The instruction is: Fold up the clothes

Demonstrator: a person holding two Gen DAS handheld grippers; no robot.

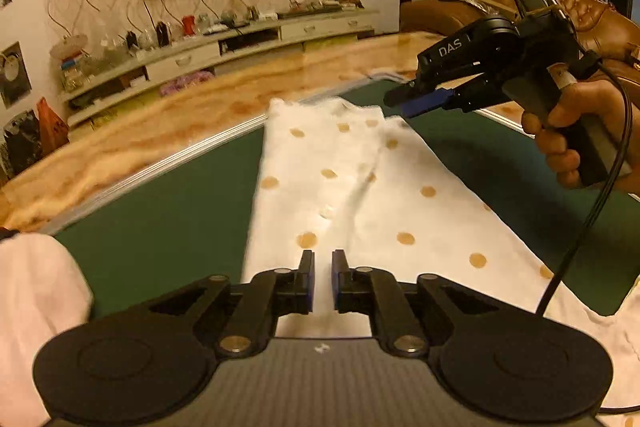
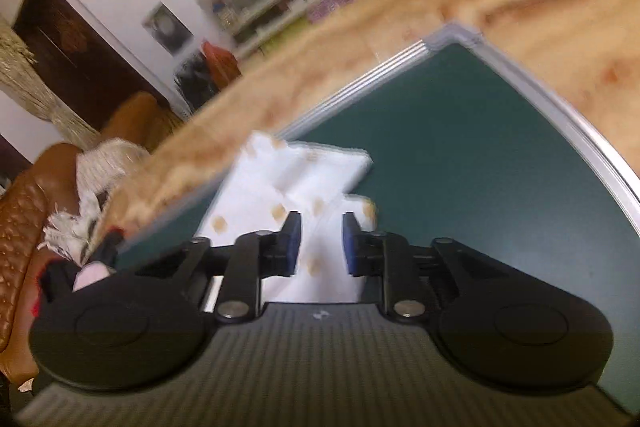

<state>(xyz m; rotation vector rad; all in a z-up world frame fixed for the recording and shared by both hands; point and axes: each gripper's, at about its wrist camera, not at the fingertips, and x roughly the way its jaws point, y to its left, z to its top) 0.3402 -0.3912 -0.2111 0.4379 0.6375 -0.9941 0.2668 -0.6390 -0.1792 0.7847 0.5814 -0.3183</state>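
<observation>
A white garment with tan dots (image 1: 360,195) lies stretched along the green table top (image 1: 168,211), reaching its far edge. My left gripper (image 1: 322,281) hovers low over the garment's near part, jaws slightly apart with cloth showing between them; no grip is visible. My right gripper (image 1: 408,99) hangs in the air above the garment's far right end, held by a hand, fingers nearly closed and empty. In the right wrist view the right gripper (image 2: 319,245) is open above the garment's end (image 2: 296,183), which looks blurred.
The table has a metal rim (image 1: 160,163) with patterned floor (image 1: 200,107) beyond. A pink cloth (image 1: 36,307) lies at the near left. A TV cabinet (image 1: 224,47) stands along the wall, a brown sofa (image 1: 580,11) at right.
</observation>
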